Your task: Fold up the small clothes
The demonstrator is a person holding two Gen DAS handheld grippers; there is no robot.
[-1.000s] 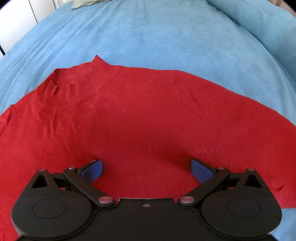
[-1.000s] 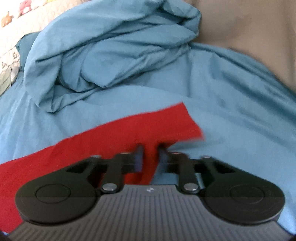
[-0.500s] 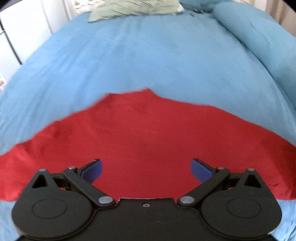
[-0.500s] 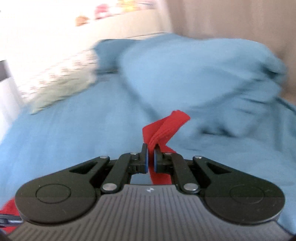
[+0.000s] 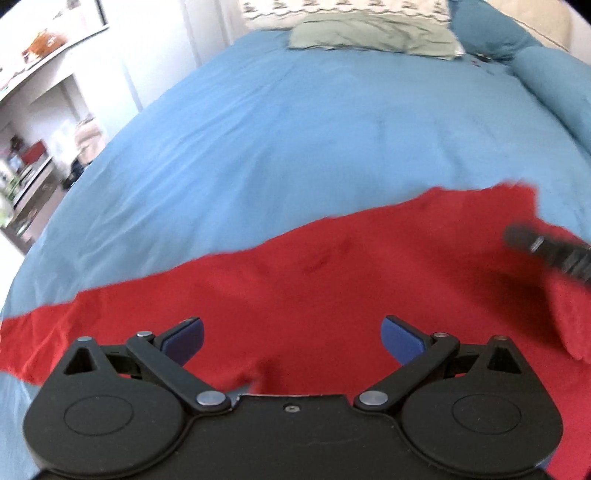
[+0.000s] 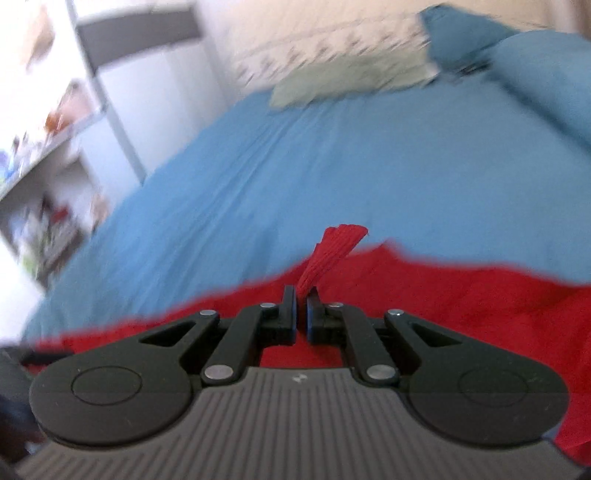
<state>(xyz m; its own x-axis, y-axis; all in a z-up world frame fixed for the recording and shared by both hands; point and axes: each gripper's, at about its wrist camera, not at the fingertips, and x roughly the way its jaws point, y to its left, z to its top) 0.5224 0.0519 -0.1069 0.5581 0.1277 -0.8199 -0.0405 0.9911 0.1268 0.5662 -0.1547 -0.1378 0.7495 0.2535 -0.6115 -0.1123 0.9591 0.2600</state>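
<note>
A wide blue bedspread (image 5: 314,140) covers the bed, running back to a grey-green pillow (image 5: 373,37) and a patterned one (image 5: 343,9) at the head, with a bunched blue duvet (image 5: 554,81) along the right side. White shelving (image 5: 33,122) stands off to the left of the bed, its contents too blurred to name.

Across the near part of the bedspread lies the red garment (image 5: 332,280), spread in a broad band from the left edge to the right.

The left gripper (image 5: 291,338) hangs directly over the near part of the red cloth with its blue-padded fingers (image 5: 184,334) set wide apart, holding nothing; the cloth shows between and beyond them.

The right gripper (image 6: 301,302) has its jaws pinched nearly together on a bunched strip of the garment, a ribbed red tuft (image 6: 334,254) sticking up and forward past the fingertips, above the rest of the cloth below. In the left camera's view that same gripper (image 5: 550,249) comes in as a dark blurred shape over the garment's right end.
</note>
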